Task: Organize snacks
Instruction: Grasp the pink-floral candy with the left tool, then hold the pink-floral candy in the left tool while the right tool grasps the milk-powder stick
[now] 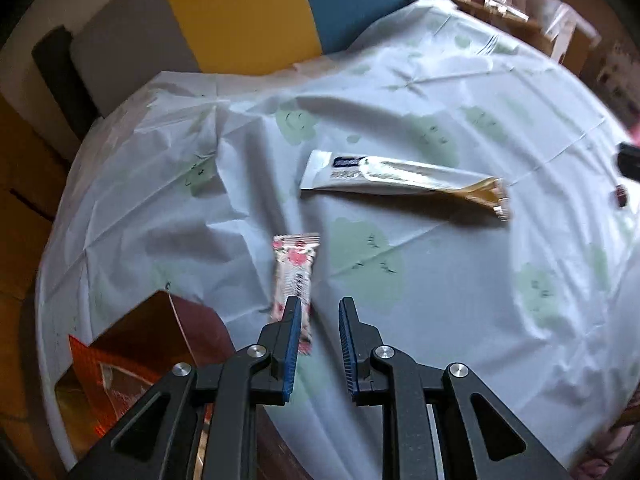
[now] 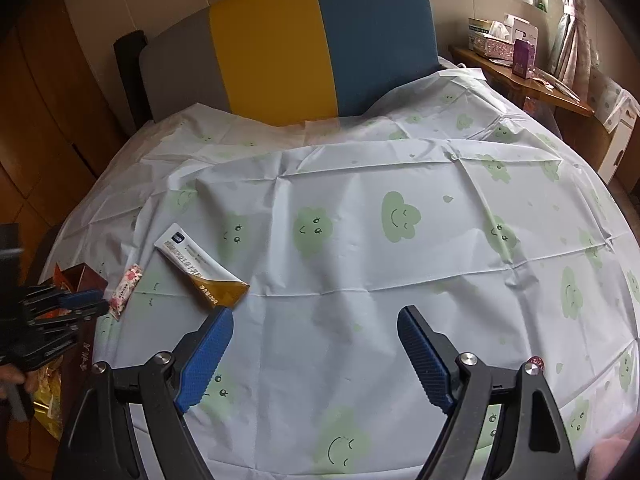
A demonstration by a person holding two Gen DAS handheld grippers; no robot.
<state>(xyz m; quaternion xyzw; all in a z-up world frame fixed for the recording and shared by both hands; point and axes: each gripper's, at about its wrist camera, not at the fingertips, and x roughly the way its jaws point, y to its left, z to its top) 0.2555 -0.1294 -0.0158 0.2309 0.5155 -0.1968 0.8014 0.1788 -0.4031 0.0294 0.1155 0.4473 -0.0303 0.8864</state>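
A small pink flowered snack bar (image 1: 295, 268) lies on the white cloth with green cloud faces (image 1: 440, 300). My left gripper (image 1: 320, 308) hangs just above the bar's near end. Its jaws are drawn close together and shut, with nothing pinched; the bar passes under the left finger (image 1: 292, 340). A long white and gold packet (image 1: 400, 178) lies farther out. In the right wrist view the pink bar (image 2: 128, 286) and the packet (image 2: 200, 268) lie at the left, with the left gripper (image 2: 86, 300) beside the bar. My right gripper (image 2: 316, 316) stands open over bare cloth.
An open red-brown box (image 1: 180, 328) holding orange packets stands at the cloth's near left edge, also seen as the box (image 2: 86, 276). A grey, yellow and blue headboard (image 2: 280, 52) rises behind. A wooden side table (image 2: 520, 72) with boxes stands at the back right.
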